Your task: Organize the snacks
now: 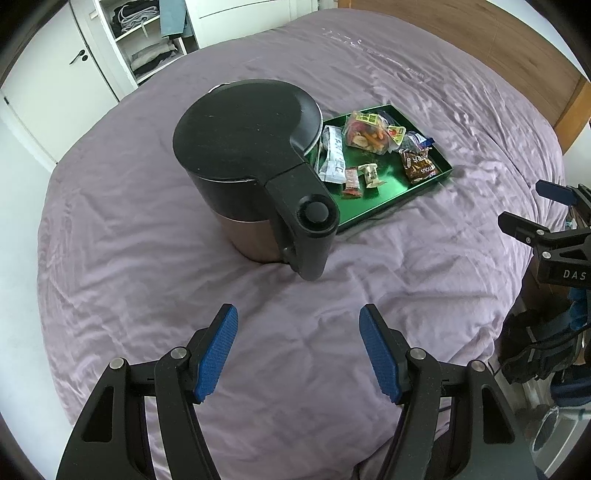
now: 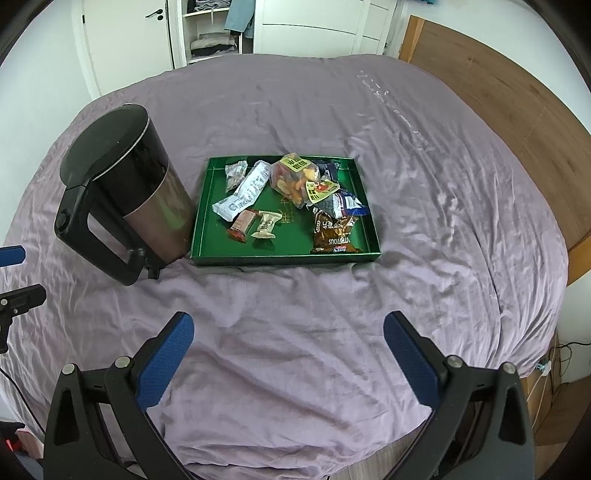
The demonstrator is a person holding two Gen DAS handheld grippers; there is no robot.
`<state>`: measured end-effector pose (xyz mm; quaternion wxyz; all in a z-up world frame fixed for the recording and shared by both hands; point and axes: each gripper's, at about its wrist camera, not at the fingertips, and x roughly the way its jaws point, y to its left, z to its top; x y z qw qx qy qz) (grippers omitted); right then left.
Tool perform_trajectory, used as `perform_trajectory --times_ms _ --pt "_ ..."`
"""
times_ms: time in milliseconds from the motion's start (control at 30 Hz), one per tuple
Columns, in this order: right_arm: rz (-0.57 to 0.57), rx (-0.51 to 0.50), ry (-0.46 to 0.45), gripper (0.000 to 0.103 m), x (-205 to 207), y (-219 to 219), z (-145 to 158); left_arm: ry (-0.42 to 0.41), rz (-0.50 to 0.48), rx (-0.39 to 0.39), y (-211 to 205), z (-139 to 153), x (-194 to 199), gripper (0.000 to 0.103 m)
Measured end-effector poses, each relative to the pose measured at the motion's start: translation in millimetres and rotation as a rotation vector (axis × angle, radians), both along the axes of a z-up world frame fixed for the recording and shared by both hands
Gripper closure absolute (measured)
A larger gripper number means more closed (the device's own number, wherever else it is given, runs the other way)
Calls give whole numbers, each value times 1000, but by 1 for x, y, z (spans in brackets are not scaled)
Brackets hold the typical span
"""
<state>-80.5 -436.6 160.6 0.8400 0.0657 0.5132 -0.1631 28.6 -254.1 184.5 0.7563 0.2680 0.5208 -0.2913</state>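
A green tray (image 2: 221, 254) (image 1: 391, 199) lies on the purple bedspread and holds several snack packets: a clear bag of mixed snacks (image 2: 293, 179) (image 1: 369, 134), a long white wrapper (image 2: 243, 192) (image 1: 334, 155), a brown packet (image 2: 334, 232) (image 1: 419, 164), a red bar (image 2: 242, 223) and a small white sweet (image 2: 266, 225). My right gripper (image 2: 288, 332) is open and empty, hovering over the bed in front of the tray. My left gripper (image 1: 297, 328) is open and empty, in front of the kettle.
A black and steel kettle (image 2: 144, 192) (image 1: 243, 166) stands just left of the tray, handle towards me. A wooden headboard (image 2: 498, 110) runs along the right. White wardrobes (image 2: 207, 33) stand behind the bed. The right gripper's body (image 1: 554, 236) shows at the left view's right edge.
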Motion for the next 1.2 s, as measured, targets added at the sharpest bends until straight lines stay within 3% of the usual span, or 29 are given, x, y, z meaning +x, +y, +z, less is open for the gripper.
perform_trajectory --times_ms 1200 --pt "3 -11 8 0 -4 -10 2 -13 -10 19 -1 0 3 41"
